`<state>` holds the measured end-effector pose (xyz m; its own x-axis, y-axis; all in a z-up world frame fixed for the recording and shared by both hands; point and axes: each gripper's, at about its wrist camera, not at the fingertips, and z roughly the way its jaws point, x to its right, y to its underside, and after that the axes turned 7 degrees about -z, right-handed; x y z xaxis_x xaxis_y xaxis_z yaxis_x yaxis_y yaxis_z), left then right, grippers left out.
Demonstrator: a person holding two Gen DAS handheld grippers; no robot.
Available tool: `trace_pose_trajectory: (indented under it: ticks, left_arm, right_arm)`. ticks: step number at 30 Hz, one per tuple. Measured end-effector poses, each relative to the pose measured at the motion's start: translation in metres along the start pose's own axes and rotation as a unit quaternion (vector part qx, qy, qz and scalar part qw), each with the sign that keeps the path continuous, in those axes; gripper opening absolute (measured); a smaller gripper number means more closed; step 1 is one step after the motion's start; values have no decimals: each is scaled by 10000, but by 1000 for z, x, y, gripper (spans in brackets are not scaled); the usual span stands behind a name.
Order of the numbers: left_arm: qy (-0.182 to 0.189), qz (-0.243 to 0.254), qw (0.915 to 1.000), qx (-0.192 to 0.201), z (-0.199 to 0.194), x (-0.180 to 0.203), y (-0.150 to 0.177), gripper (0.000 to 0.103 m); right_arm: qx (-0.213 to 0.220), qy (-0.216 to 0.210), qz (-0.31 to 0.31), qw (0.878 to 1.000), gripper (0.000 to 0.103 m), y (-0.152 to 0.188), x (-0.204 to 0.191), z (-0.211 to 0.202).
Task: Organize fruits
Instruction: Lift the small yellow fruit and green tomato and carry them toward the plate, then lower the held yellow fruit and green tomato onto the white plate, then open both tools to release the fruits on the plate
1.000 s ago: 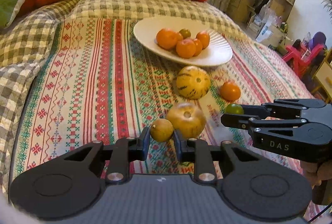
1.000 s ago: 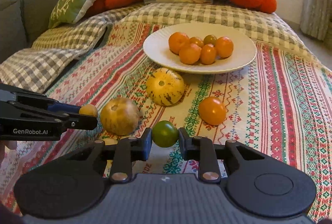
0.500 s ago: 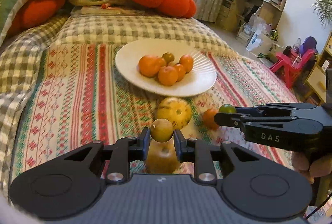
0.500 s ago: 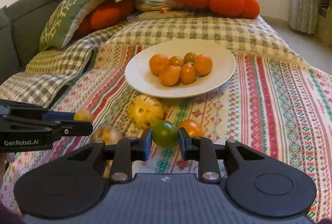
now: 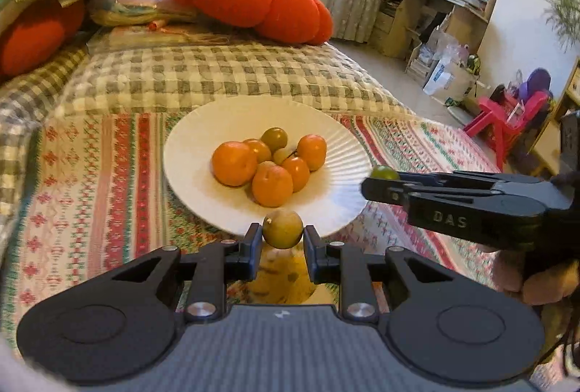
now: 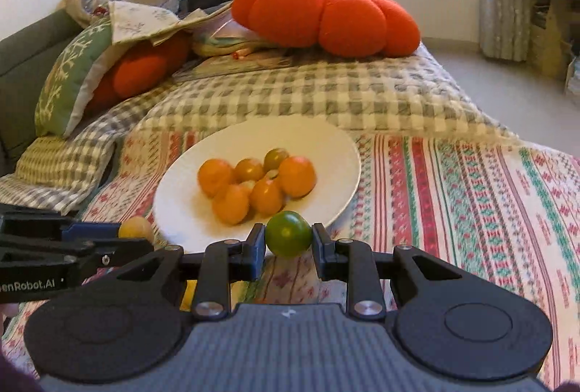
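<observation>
A: Left wrist view. The left gripper (image 5: 282, 241) has its jaws clamped on a small yellow-brown fruit (image 5: 282, 228), held in the air just at the near rim of the white plate (image 5: 188, 156).

B: What is on the plate?

A: A cluster of orange fruits (image 5: 270, 167) near its middle, with one greenish-yellow fruit at the back. The plate sits on a striped patterned blanket (image 5: 90, 181) spread over a bed. Under the jaws, part of a yellow striped fruit (image 5: 282, 277) shows on the blanket.

B: The other gripper?

A: The right gripper (image 5: 380, 180) comes in from the right edge, a hand (image 5: 536, 279) on its handle. A green fruit (image 5: 385, 172) peeks above its tip, at the plate's right rim.

B: Right wrist view?

A: Jaws clamped on that green fruit (image 6: 288, 234), which hangs over the plate's (image 6: 337, 145) near edge. The orange cluster (image 6: 257, 185) lies just beyond it. The left gripper (image 6: 119, 245) sits at the left with the yellow-brown fruit (image 6: 136, 228) at its tip, just beside the plate's left rim.

B: Background?

A: A big orange tomato-shaped cushion (image 6: 326, 15) lies on a checked cover (image 6: 308, 94) beyond the plate.
</observation>
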<state>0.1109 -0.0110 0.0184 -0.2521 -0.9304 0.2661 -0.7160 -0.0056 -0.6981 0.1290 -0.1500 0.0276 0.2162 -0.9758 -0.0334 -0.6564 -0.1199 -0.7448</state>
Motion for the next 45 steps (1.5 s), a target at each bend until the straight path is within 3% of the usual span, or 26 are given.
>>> trace_pose_trajectory:
  ticks: [13, 31, 40, 45]
  left_arm:
    - [65, 67, 9998, -177, 47, 18, -9, 5]
    - [65, 64, 9998, -188, 65, 22, -14, 6]
    - [15, 346, 9992, -180, 65, 28, -15, 18]
    - [-17, 366, 9992, -159, 58, 30, -14, 42]
  right_arm:
    - [-112, -590, -73, 9982, 24, -17, 19, 40]
    - [-134, -802, 383, 9959, 28, -16, 28, 56]
    - [-74, -702, 409, 9967, 42, -18, 30, 50]
    - [-29, -708, 426, 9966, 59, -19, 29, 45]
